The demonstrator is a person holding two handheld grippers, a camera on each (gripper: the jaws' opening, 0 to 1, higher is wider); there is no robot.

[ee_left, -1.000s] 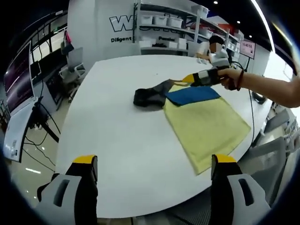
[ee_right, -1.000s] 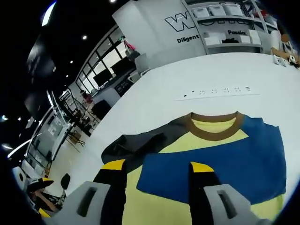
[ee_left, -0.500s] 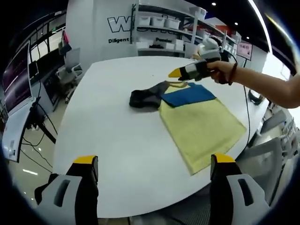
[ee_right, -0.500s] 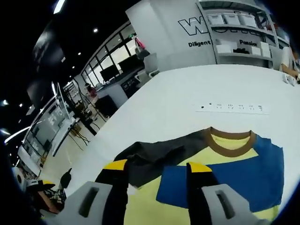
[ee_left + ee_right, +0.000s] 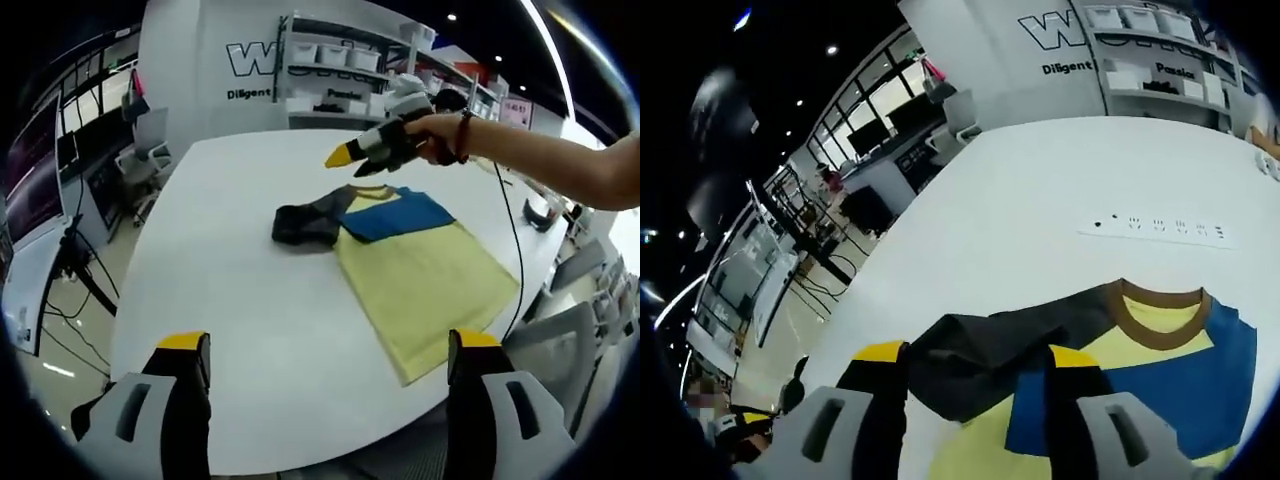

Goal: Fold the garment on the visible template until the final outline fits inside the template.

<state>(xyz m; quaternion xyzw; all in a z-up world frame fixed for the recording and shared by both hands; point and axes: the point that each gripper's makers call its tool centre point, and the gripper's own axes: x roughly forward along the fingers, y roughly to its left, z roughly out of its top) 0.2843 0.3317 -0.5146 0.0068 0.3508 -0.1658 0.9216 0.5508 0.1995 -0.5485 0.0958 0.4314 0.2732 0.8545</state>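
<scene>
We hold both claws open: left claw [image 5: 325, 375] at six o'clock, right claw [image 5: 345, 156] above the shirt [image 5: 400, 255] on the worktop [image 5: 220, 290].

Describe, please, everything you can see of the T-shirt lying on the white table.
The T-shirt lies flat on the white table, mostly spread out. Its body is pale yellow, soft-looking cloth, with a blue band across the chest, a brown ribbed collar, and a dark grey sleeve bunched up in wrinkles at one side. The right gripper hovers above the collar end, not touching it.
</scene>
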